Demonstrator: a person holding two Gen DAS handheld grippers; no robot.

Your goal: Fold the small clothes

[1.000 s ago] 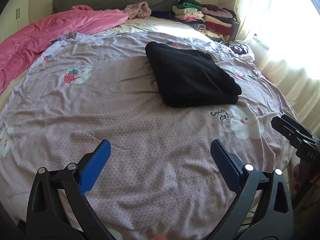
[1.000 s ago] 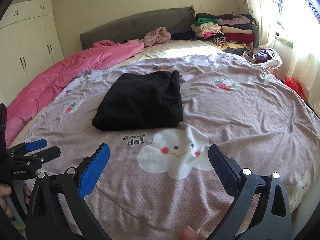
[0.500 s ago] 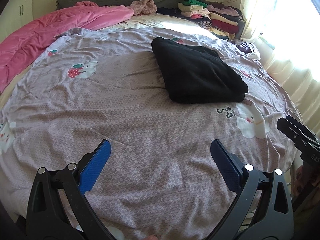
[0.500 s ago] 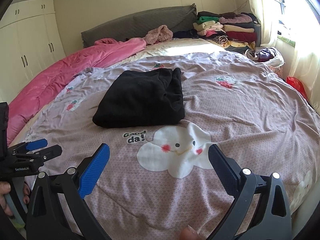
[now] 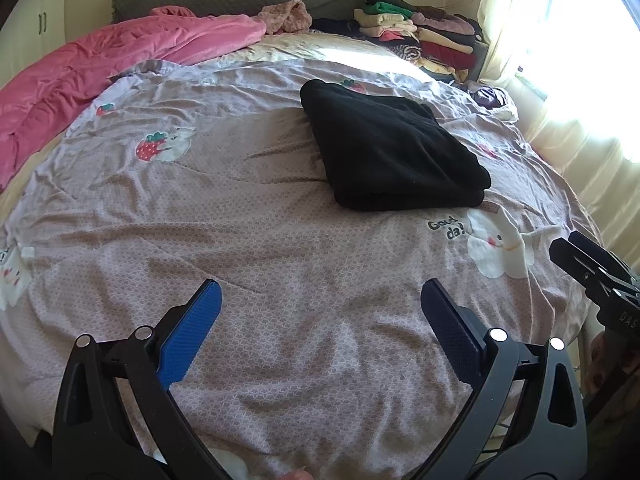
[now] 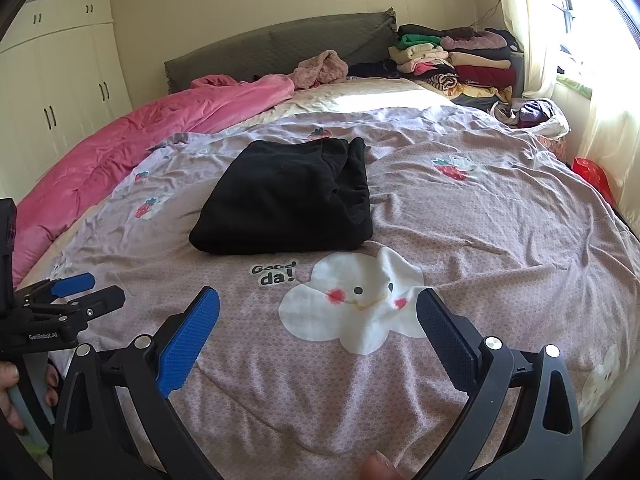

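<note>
A folded black garment (image 5: pixel 394 152) is seen lying flat on the bed (image 5: pixel 280 264), toward the middle of the lilac bedspread and just behind a white cloud print (image 6: pixel 360 300) lettered "Good da!". In the right wrist view the garment (image 6: pixel 286 200) is shown with its thick folded edge turned to the right. Neither tool is touching it.

The left hand-held gripper (image 5: pixel 320 316) is held low over the near part of the bedspread, its blue-padded jaws spread wide apart with nothing between them. The right hand-held gripper (image 6: pixel 318 324) is likewise held with its jaws wide apart and empty, just in front of the cloud print and well short of the garment. Each tool is caught at the edge of the other's view: the left one (image 6: pixel 72 292) at the left edge of the right wrist view, the right one (image 5: pixel 592 272) at the right edge of the left wrist view.

A pink quilt (image 5: pixel 100 76) is bunched along the left side of the bed. A stack of folded clothes (image 6: pixel 452 60) is piled at the far right corner by the headboard (image 6: pixel 276 48), beside a bright curtained window (image 5: pixel 580 60). White wardrobe doors (image 6: pixel 52 88) are seen at the left
</note>
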